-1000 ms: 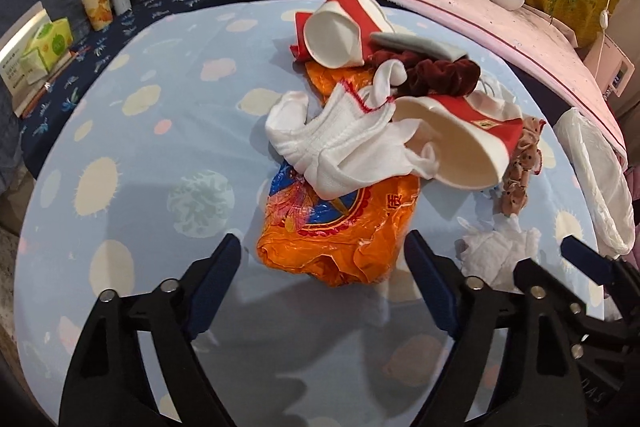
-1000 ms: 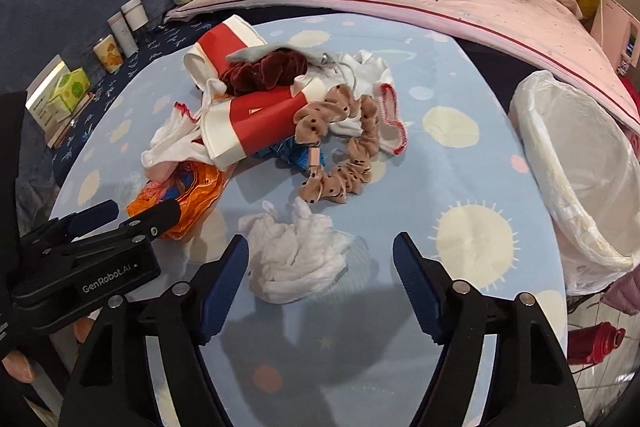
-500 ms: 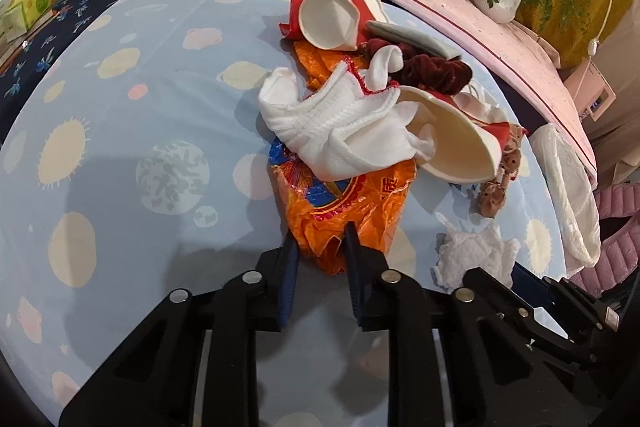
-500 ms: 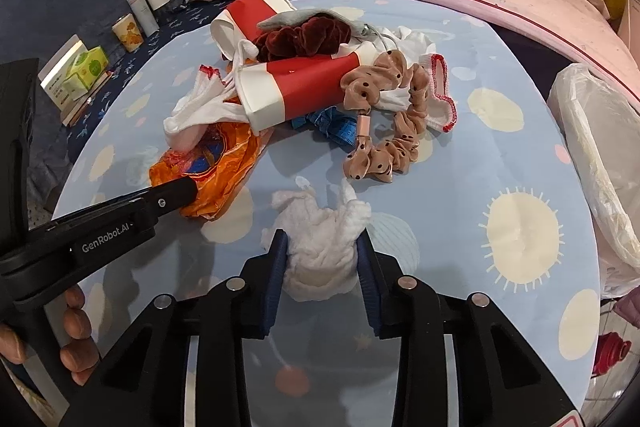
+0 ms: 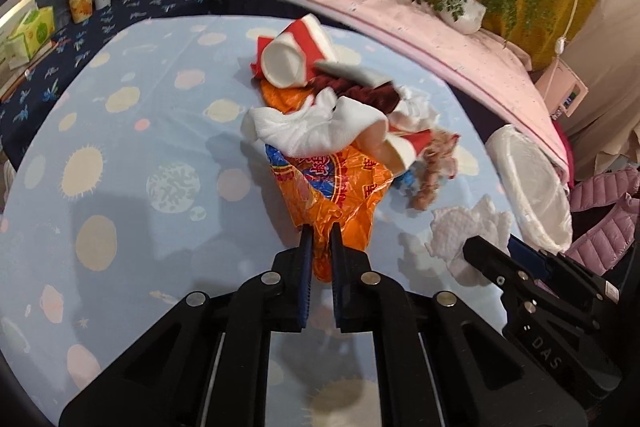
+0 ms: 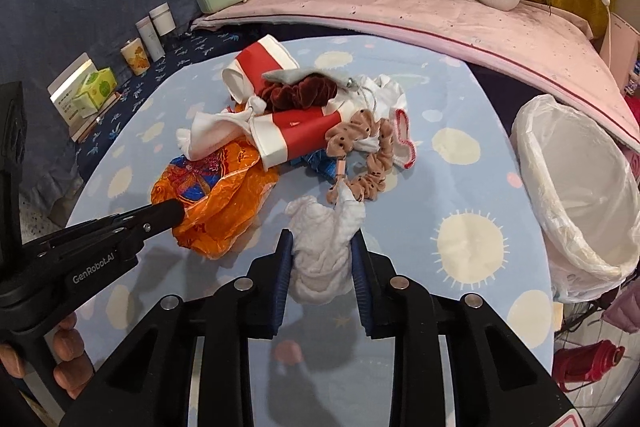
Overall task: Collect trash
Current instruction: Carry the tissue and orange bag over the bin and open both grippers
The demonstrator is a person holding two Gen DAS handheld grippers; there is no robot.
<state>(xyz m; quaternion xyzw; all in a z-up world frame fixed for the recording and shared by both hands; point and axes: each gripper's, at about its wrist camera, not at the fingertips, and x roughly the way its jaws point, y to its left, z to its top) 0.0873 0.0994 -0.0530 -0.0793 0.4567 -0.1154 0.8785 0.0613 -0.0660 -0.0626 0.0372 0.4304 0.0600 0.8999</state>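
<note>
Pinching the orange snack bag at frame centre, the left gripper is clamped on its near edge. Lower centre, the right gripper squeezes the white tissue wad; the lined bin sits at right.

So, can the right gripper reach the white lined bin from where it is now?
Probably yes. The right gripper, shut on the crumpled tissue, has bare tablecloth between it and the bin at the table's right edge. Nothing stands in between.
</note>
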